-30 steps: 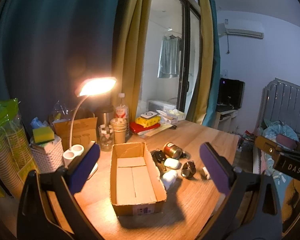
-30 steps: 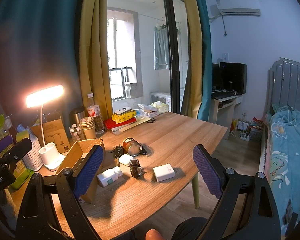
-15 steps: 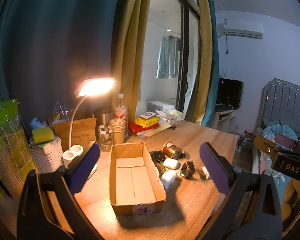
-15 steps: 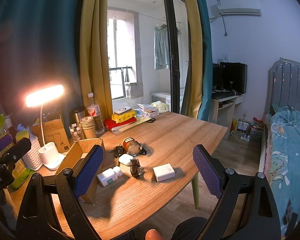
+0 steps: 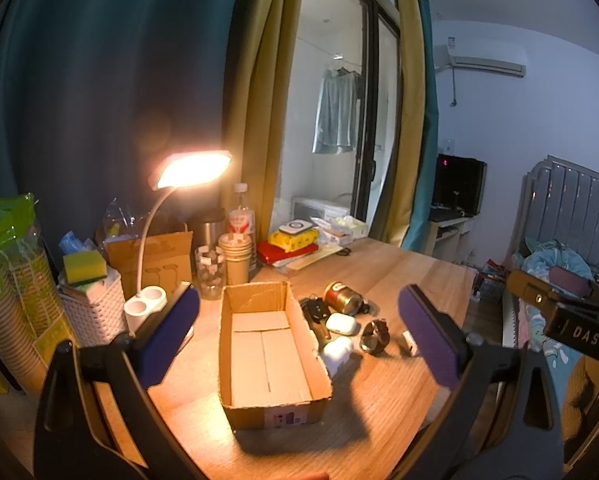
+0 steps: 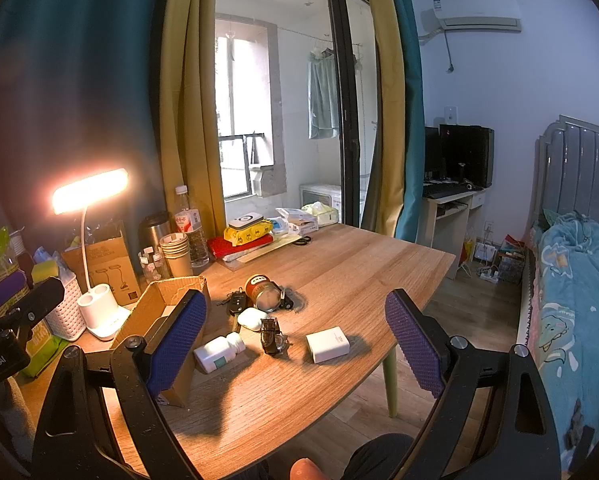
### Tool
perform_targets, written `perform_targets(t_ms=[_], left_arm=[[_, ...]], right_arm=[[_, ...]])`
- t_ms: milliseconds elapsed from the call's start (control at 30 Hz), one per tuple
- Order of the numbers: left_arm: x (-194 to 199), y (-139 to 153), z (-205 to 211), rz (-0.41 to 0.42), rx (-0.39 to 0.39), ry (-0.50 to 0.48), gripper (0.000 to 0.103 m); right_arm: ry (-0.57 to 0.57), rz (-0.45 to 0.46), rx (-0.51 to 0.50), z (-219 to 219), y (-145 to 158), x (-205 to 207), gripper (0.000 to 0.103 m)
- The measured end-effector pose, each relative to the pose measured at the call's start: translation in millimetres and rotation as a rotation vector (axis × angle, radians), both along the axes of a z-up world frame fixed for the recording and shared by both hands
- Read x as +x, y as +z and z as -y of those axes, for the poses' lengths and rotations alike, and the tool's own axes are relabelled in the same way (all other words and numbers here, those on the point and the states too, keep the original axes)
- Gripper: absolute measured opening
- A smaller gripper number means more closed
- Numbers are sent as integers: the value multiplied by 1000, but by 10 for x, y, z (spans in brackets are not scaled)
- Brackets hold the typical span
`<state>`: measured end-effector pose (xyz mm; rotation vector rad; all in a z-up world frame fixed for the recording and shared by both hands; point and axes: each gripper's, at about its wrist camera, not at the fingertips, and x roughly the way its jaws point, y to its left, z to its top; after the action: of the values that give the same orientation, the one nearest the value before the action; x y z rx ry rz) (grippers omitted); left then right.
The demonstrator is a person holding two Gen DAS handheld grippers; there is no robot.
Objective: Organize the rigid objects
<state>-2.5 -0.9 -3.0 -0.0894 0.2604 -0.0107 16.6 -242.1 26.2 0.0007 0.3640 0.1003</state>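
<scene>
Left wrist view: cardboard box (image 5: 267,344) sits empty at frame centre, small items clustered right. Both hand-held grippers, left (image 5: 299,336) and right (image 6: 295,340), spread and hover; next move likely means picking the white bottle (image 6: 218,352).

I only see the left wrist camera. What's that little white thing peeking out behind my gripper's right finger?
Observer: A flat white box, lying on the table, apart from the watch.
Operator: And the white blob beside the cardboard box?
Observer: A white bottle on its side, teal label, cap toward the watch.
Operator: Is the flat white box about to fall off?
Observer: No, bare wood shows between it and the table's edge.
</scene>
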Motion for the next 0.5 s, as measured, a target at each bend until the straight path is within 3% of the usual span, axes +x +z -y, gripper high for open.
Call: perform_targets(t_ms=[500], left_arm=[[-9, 16, -13, 4, -6, 3, 100]], right_arm=[[0, 0, -3, -4, -2, 8, 93]])
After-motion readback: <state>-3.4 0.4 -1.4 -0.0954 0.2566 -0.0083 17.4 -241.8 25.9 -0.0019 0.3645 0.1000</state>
